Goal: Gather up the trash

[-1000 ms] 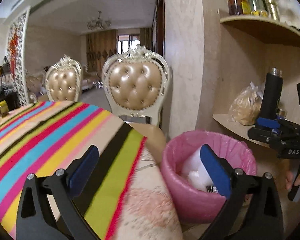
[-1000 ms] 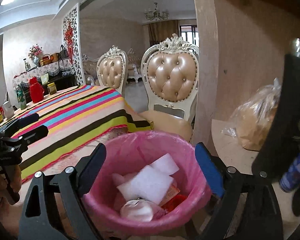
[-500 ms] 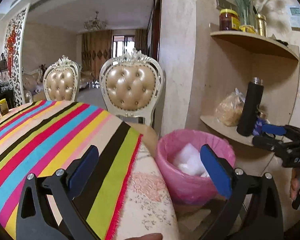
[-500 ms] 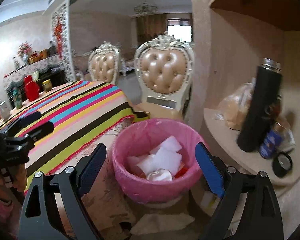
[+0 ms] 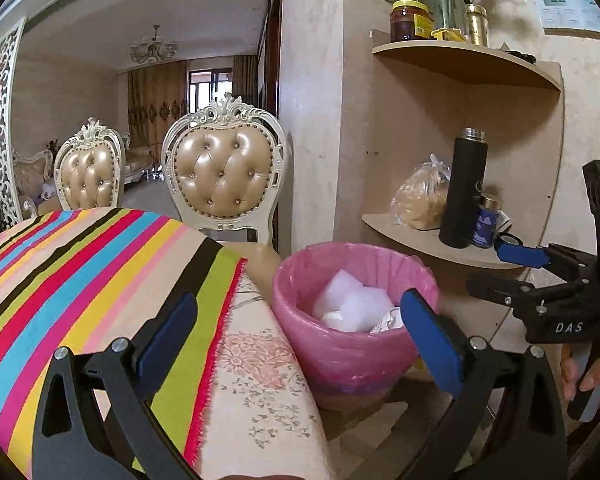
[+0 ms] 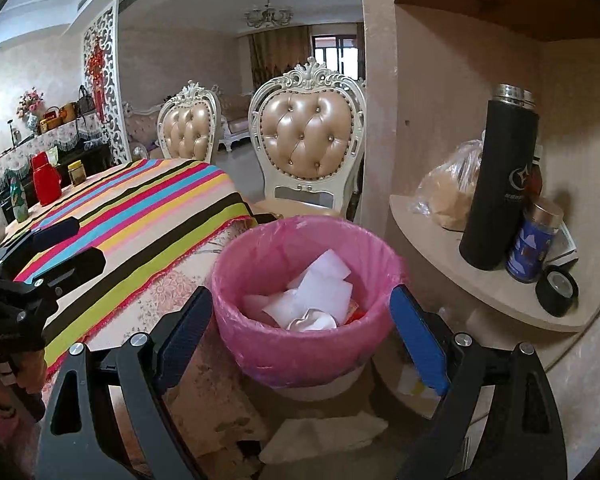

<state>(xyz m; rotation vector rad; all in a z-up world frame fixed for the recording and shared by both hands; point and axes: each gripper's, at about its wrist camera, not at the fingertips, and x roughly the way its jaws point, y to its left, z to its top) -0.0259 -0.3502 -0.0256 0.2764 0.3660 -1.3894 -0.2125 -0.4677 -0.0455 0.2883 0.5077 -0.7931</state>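
A: Left wrist view: the left tongs [image 5: 300, 328] gape wide, holding nothing. The pink-lined trash bin [image 5: 354, 320] stands beside the striped tabletop [image 5: 80, 264], white paper scraps [image 5: 352, 304] inside.

B: Right wrist view: the right tongs [image 6: 300, 320] are equally spread and empty. One crumpled paper [image 6: 324, 434] lies on the floor; likely that remains.

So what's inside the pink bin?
The pink bin holds white paper scraps, a crumpled pale wad and something red-orange at the edge. Anything below that layer is covered.
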